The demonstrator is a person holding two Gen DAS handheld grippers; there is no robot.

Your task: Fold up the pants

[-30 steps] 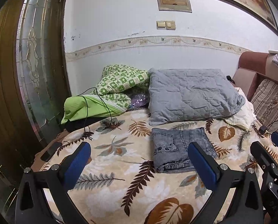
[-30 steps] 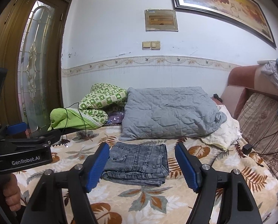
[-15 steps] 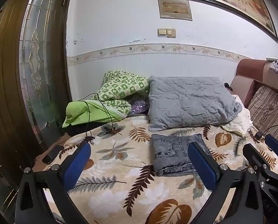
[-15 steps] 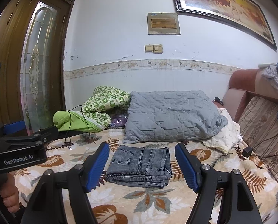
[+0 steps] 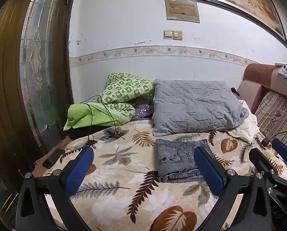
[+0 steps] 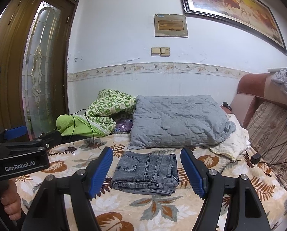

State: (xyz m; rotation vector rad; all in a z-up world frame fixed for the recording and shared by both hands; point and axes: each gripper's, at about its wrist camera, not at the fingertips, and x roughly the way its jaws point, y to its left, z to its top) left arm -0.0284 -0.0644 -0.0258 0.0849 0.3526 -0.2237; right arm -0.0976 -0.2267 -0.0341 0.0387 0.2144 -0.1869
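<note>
A: What fills the frames, biggest first?

B: The bed (image 6: 124, 207), under a leaf-print blanket, takes the whole lower half of both views. At its far side a grey pillow (image 6: 178, 121) leans by the wall, centre frame, with a green quilt (image 6: 104, 107) bunched to its left.

A: And the pants?

B: The pants (image 6: 146, 171) lie folded into a flat grey denim block on the blanket, just in front of the pillow, centre of the right view and right of centre in the left view.

A: Where are they relative to the tongs?

B: The right tongs (image 6: 146, 175) stand apart with nothing clamped; the pants show in the gap between the blue pads, beyond the tips, not touched. The left tongs (image 5: 143, 171) are also spread wide and empty; the pants sit ahead toward the right pad, which hides their right edge.

A: Anything else?

B: A hand (image 6: 9, 202) at the lower left of the right view grips the left tool's handle.
</note>
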